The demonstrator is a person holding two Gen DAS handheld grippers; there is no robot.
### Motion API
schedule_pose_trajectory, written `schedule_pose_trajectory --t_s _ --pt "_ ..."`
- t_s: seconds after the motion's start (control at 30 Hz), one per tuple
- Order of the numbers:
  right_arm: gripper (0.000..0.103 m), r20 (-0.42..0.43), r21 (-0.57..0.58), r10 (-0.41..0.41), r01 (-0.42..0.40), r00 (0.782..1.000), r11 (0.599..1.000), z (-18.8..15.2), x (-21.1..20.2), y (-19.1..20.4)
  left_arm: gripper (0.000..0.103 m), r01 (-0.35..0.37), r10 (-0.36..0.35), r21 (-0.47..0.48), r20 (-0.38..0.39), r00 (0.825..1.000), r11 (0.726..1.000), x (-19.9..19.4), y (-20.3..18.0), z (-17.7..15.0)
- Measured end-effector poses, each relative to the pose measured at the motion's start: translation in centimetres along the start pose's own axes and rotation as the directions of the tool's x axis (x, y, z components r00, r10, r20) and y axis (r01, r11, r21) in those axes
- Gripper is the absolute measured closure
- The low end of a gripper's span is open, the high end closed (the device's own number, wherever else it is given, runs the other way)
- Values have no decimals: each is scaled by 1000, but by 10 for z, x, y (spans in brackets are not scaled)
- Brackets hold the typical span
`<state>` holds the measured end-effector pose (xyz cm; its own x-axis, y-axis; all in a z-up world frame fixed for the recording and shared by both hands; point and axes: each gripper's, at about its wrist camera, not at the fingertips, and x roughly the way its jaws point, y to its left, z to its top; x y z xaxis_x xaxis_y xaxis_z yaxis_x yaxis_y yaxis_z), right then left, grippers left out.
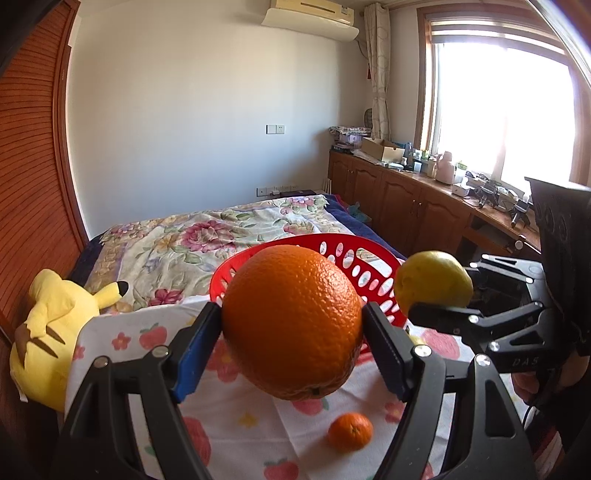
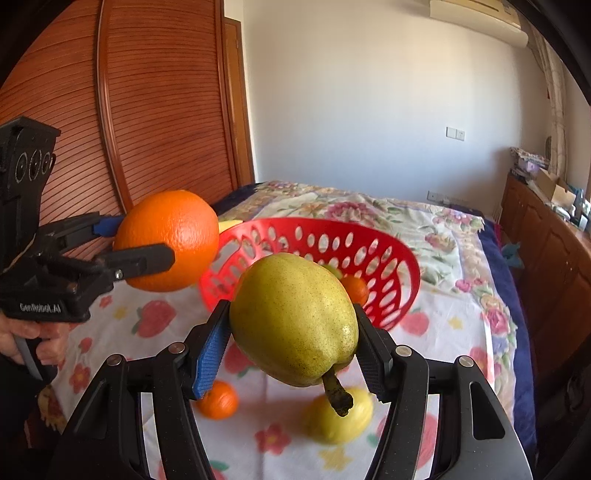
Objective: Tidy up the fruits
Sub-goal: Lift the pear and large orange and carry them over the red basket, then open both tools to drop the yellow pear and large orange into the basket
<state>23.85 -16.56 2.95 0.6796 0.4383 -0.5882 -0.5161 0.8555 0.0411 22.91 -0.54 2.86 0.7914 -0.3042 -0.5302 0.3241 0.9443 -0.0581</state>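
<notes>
Large orange (image 1: 291,321) clamped between the pads of the left gripper (image 1: 291,332), held clear above the strawberry-print cloth (image 1: 236,417), just in front of the red perforated basket (image 1: 354,258). Yellow-green pear (image 2: 295,321) pinched in the right gripper (image 2: 291,343), stem (image 2: 338,397) pointing down toward the camera, likewise lifted off the cloth and near the basket's front rim. Both tongs clenched on fruit, neither released. Inside the basket, a small orange fruit (image 2: 355,290) and a bit of green one (image 2: 332,271) glimpsed behind the pear. Below on the cloth, a small tangerine (image 1: 350,432) lying loose, and in the right wrist view a blurred yellow fruit (image 2: 338,417) under the pear's stem. Cloth spread over a floral bedspread (image 1: 207,236). Yellow plush toy (image 1: 55,332) at the left edge by the slatted wooden door (image 1: 29,147). Wooden cabinets (image 1: 399,199) along the bright window (image 1: 506,110), cluttered on top; air conditioner (image 1: 310,18) high on the white wall
</notes>
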Motion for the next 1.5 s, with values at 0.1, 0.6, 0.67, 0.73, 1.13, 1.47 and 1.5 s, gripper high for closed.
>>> schedule_pose_trajectory --t_s 0.1,0.6,0.67,0.73,1.13,1.47,1.5 --pt "38 -7 5 6 -6 1000 1000 9 14 -13 27 -4 4 2 -20 1000 1000 19 1 5" --pt "38 -77 3 23 -23 997 1000 29 79 -47 27 -4 4 1 -96 995 1000 81 6 15" --pt "38 -85 6 20 -20 996 1000 29 85 -48 26 -5 5 -1 -111 994 1000 87 6 12" --pt "38 -96 8 19 -18 995 1000 29 90 -50 26 -8 9 7 -134 991 1000 94 4 8" --pt "38 -153 7 4 -3 988 1000 32 118 -56 42 -20 22 19 -116 993 1000 93 2 13" --pt "38 -172 0 -12 12 985 1000 36 127 -53 42 -18 16 -19 -81 997 1000 68 11 6" --pt "38 -172 1 -14 14 985 1000 36 127 -53 42 -18 16 -20 -77 997 1000 66 10 6"
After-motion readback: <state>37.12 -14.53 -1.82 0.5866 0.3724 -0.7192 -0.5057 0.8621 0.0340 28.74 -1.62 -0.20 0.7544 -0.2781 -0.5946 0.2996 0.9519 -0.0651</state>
